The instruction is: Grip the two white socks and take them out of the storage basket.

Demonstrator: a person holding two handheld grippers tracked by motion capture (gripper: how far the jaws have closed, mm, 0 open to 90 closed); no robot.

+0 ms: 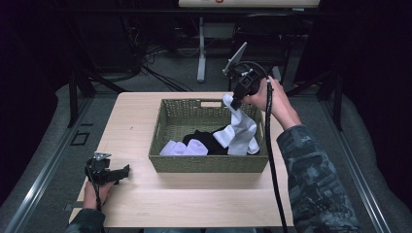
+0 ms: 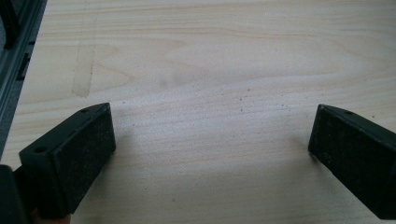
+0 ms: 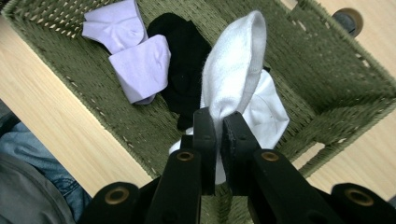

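Note:
A green woven basket (image 1: 165, 116) (image 3: 341, 93) stands in the middle of the wooden table (image 1: 131, 116). In it lie two pale folded socks (image 1: 184, 148) (image 3: 135, 58), a black sock (image 1: 206, 138) (image 3: 187, 60) and more white cloth. My right gripper (image 1: 234, 103) (image 3: 218, 121) hangs over the basket's right side, shut on a white sock (image 1: 240, 128) (image 3: 233, 70) that dangles from it into the basket. My left gripper (image 1: 127, 171) (image 2: 212, 140) rests low over bare table at the front left, open, with nothing between its fingers (image 2: 84, 149).
The table's left edge and a dark metal rail (image 2: 14, 60) lie close beside the left gripper. A white table leg (image 1: 201, 48), cables and dark frames stand on the floor beyond the far edge. The right gripper's cable (image 1: 272, 160) trails down along the sleeve.

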